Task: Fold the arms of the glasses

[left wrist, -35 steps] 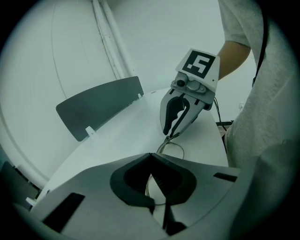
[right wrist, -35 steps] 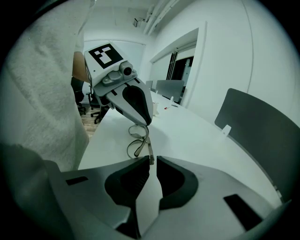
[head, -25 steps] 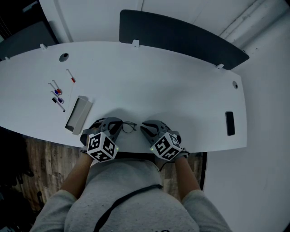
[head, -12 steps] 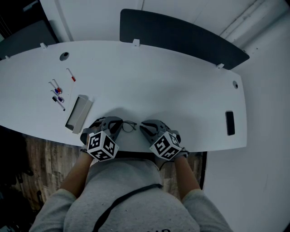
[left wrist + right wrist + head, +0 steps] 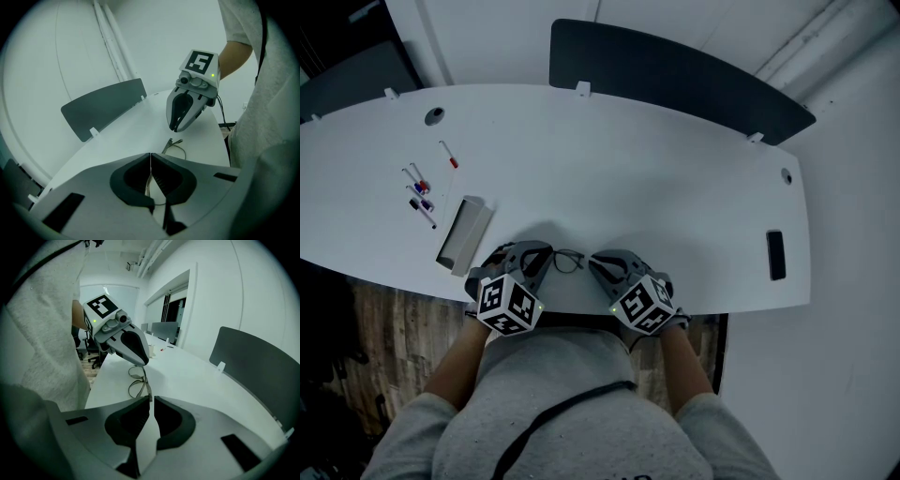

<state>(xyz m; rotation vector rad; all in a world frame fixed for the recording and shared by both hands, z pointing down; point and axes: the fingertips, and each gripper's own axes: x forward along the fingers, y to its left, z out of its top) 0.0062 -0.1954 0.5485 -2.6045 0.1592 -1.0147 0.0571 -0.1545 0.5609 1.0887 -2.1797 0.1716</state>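
head, glasses point(image 5: 568, 261): on white table point(image 5: 675, 178), near edge, centre, btwn the two grippers.
head, left gripper point(image 5: 547, 255): at glasses' left end.
head, right gripper point(image 5: 593, 265): at glasses' right end; grip detail too small in this view.
head, clutter: pens point(image 5: 419, 192) + grey box point(image 5: 461, 234) on left, well apart, not in the way.
left gripper view, jaws: fully together, thin wire of glasses point(image 5: 175, 146) pinched in the seam.
left gripper view, right gripper point(image 5: 174, 126): tip just over frame's far end.
right gripper view, jaws: narrow slit only, nipping the very end of one arm of the glasses point(image 5: 136, 380); hold looks shallow.
right gripper view, left gripper point(image 5: 143, 363): tip down on frame's far end.
risk, slip: right hold is on arm tip only, so arm may pop out mid-fold.
risk, bend: both ends clamped; pulling apart or twisting against hinge could warp the thin wire.
risk, drop: glasses lie close to near edge; a lost grip could send them off toward the person.
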